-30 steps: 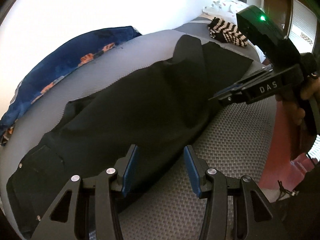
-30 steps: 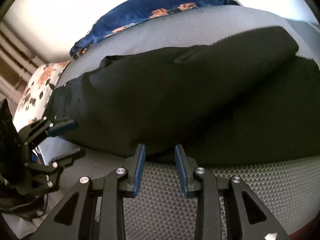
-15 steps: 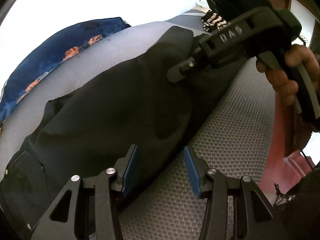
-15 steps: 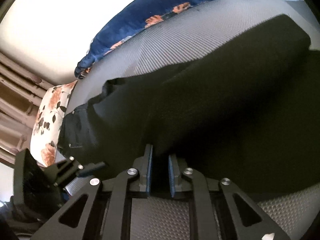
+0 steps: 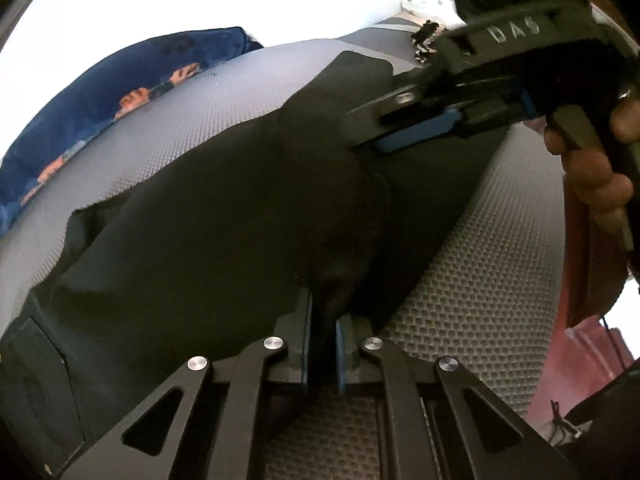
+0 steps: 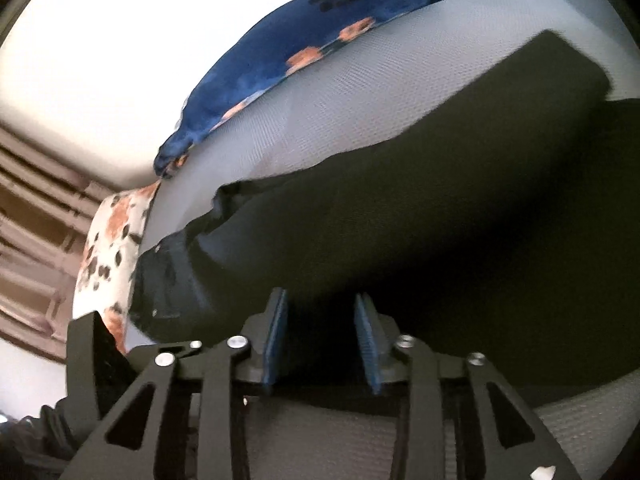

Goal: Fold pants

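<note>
While soft black pants drape limply, honeycomb-textured grey mattress dimples.

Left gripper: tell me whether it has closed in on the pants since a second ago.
Yes. The left gripper advanced to the black pants' near edge on the grey mattress and clamped it.

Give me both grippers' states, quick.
Left gripper: shut on the black pants.
Right gripper: jaws opening, pants fabric between them, not pinched.

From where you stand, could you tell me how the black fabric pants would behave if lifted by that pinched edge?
The black fabric pants look floppy, already draping in soft folds. Pinched by the left gripper alone, they would probably sag. The textured grey mattress may drag them.
</note>
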A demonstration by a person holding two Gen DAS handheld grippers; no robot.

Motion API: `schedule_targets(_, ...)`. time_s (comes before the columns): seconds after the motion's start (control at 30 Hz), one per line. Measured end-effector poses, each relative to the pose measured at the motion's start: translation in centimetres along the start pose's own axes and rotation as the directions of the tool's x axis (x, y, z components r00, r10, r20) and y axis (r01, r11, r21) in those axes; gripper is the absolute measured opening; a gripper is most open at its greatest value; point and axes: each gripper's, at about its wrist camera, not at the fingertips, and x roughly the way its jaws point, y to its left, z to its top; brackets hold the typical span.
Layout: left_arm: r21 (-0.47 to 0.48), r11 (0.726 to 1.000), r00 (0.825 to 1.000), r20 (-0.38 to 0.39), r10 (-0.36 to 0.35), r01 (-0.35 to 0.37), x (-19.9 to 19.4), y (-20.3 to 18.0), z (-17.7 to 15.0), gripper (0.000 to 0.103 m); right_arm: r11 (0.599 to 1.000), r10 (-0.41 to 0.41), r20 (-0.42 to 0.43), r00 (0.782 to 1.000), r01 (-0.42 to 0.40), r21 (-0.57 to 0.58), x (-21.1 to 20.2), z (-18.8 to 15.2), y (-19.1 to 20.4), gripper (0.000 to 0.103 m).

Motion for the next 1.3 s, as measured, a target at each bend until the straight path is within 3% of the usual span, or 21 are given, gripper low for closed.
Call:
schedule_targets(0.13,-0.043,0.999,1.0,-0.004,-0.022,0.022,0.1,0.5,0.1,0.009,0.991,-0.105,0.082,0.991,0.097,0.095,-2.3,2.1,-5.0,0.035)
schedule_targets(0.33,-0.12,0.991,0.998,-0.006,-0.055,0.054,0.6,1.8,-0.6,0.009,0.963,-0.183,0.193,0.964,0.136,0.234,-5.0,6.9,-11.8,0.035)
schedule_targets(0.6,-0.147,0.988,0.999,-0.009,-0.053,0.051,0.9,2.4,-1.0,0.009,0.922,-0.238,0.204,0.95,0.155,0.356,-4.0,12.2,-16.6,0.032)
schedule_targets(0.67,-0.15,0.987,0.999,-0.008,-0.054,0.052,0.9,2.5,-1.0,0.009,0.915,-0.243,0.176,0.954,0.166,0.367,-3.2,13.0,-16.6,0.01)
schedule_targets(0.77,-0.163,0.985,0.998,-0.004,-0.062,0.061,0.8,2.5,-1.1,0.009,0.919,-0.27,0.185,0.945,0.195,0.343,-3.5,14.1,-14.9,0.008)
schedule_targets(0.9,-0.167,0.983,0.997,-0.001,-0.075,0.074,0.9,3.0,-1.1,0.009,0.921,-0.286,0.177,0.942,0.219,0.323,-3.9,16.6,-12.8,0.007)
schedule_targets(1.03,-0.174,0.982,0.997,0.002,-0.079,0.079,1.0,3.2,-1.2,0.009,0.928,-0.278,0.151,0.949,0.224,0.299,-1.7,19.8,-10.3,0.011)
schedule_targets(1.1,-0.181,0.98,0.997,0.003,-0.081,0.08,1.0,3.2,-1.2,0.01,0.947,-0.213,0.144,0.966,0.169,0.272,-0.2,21.6,-9.1,0.014)
schedule_targets(1.17,-0.187,0.979,0.996,0.004,-0.085,0.084,1.0,3.3,-1.2,0.01,0.973,-0.107,0.141,0.984,0.074,0.218,1.5,22.8,-7.5,0.028)
schedule_targets(1.2,-0.197,0.976,0.996,0.004,-0.09,0.089,1.1,3.4,-1.2,0.01,0.979,-0.08,0.13,0.988,0.053,0.198,2.1,23.2,-6.9,0.029)
schedule_targets(1.3,-0.204,0.974,0.995,0.007,-0.1,0.099,1.1,3.6,-1.2,0.01,0.987,-0.108,0.131,0.986,0.09,0.137,3.2,23.5,-5.3,0.029)
